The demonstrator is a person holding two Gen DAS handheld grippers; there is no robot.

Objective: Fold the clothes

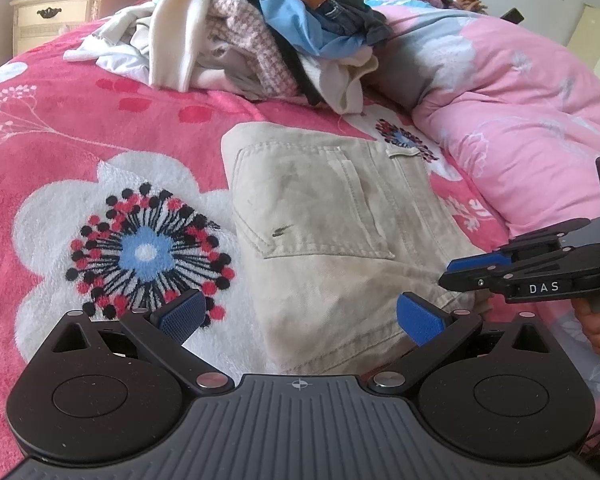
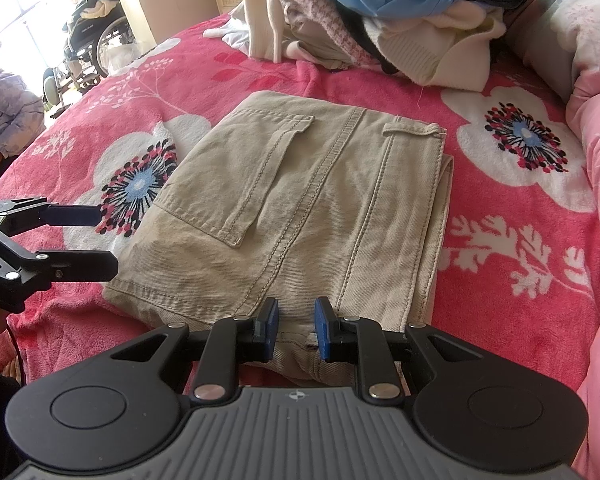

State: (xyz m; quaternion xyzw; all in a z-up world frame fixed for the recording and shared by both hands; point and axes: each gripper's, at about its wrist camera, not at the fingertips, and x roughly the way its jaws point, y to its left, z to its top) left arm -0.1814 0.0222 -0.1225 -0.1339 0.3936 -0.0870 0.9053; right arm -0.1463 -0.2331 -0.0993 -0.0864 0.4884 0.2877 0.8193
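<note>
The folded beige cotton trousers (image 2: 300,208) are laid on the pink flowered fleece blanket (image 2: 500,240); the heap of mixed unfolded clothes (image 2: 380,20) is piled behind them, the pink quilt (image 1: 520,120) bunched to their right.

Khaki trousers (image 2: 300,208) in front of me, folded into a flat rectangle, back pocket up, lying on the pink flowered blanket (image 2: 500,220). Unfolded clothes pile (image 2: 380,12) heaped beyond them, well apart.

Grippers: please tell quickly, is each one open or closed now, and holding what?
Left gripper: open, fingers wide apart, holding nothing.
Right gripper: partly open above the near edge of the beige trousers; a grip cannot be told.
</note>
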